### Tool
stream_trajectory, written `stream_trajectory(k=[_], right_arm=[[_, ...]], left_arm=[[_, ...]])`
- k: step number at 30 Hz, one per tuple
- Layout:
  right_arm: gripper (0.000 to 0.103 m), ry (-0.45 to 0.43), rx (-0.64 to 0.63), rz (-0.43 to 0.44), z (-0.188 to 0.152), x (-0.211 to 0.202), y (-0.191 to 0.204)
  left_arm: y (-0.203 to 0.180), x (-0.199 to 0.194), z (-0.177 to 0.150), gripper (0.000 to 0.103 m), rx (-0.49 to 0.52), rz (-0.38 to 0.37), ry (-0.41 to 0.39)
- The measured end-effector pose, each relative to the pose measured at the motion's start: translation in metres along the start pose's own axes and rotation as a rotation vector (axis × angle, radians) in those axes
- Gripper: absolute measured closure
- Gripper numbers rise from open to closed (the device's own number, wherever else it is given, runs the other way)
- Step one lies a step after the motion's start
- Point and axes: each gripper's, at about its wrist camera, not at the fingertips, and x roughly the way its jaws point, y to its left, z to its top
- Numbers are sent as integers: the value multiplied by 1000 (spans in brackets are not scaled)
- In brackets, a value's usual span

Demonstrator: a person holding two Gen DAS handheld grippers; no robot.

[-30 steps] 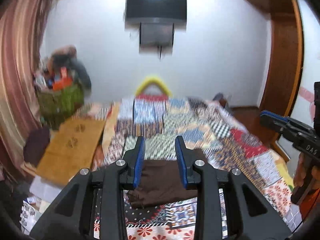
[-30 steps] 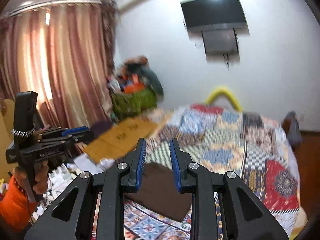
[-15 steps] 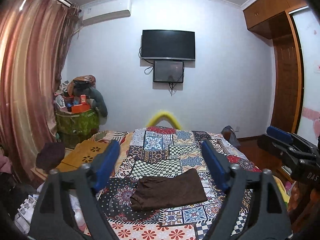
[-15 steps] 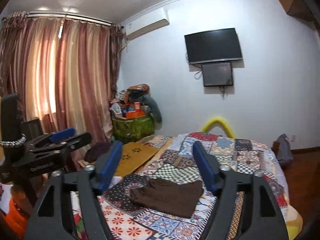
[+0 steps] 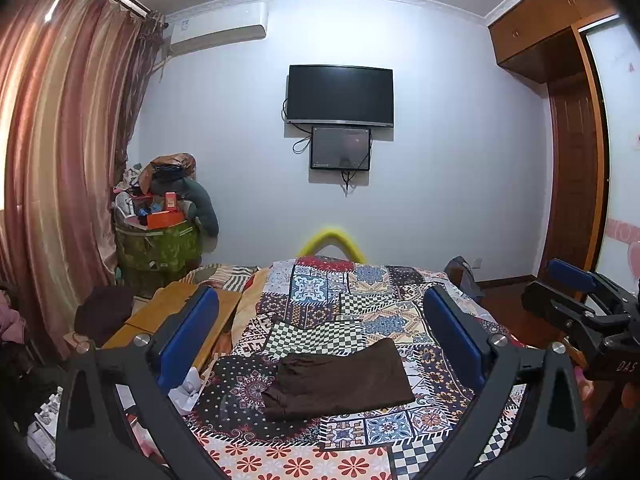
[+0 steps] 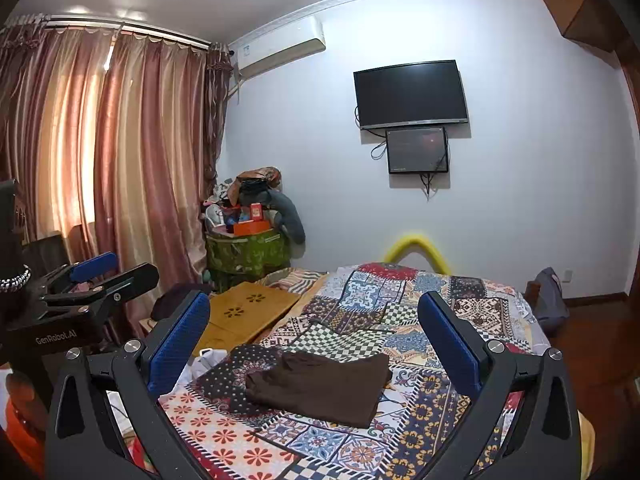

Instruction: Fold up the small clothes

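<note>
A bedroom with pale walls holds a bed (image 5: 420, 312) under a busy patchwork cover of flowers, checks and tiles, and that cover is the working surface. Nearest the cameras, the left gripper (image 5: 320, 344) and the right gripper (image 6: 316, 344) both hang above the near end of the bed with their blue ribbed pads spread wide and nothing between them. Just beyond them, on the near part of the bed, lies the brown garment (image 5: 340, 380), a soft, matt, thin cloth already doubled into a rough rectangle, with a puckered, gathered edge toward the curtain side and a flatter edge on the other. The step in hand looks like reaching in for the next fold: I judge it best to come down low at two corners of one short edge, pinch through all layers, and carry them over together so the limp cloth does not slide apart. Left of the bed sits a flat wooden board (image 6: 248, 312); farther back a green bin (image 6: 248, 256) heaped with clutter; on the far wall, a dark television (image 5: 340, 94).
</note>
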Motion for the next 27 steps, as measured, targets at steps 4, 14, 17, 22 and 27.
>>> stream_trajectory(k=[4, 14, 17, 22, 27], right_arm=[[0, 4, 5, -2, -3, 0, -1], [0, 16, 12, -21, -4, -3, -3], [0, 15, 14, -26, -3, -3, -2], [0, 11, 15, -28, -2, -5, -1], [0, 12, 15, -27, -3, -6, 0]], left_arm=[[-3, 2, -2, 0, 11, 5, -4], [-6, 3, -4, 0, 15, -5, 3], [-5, 3, -3, 0, 13, -9, 4], [-5, 1, -4, 0, 7, -16, 1], [-6, 3, -4, 0, 10, -19, 4]])
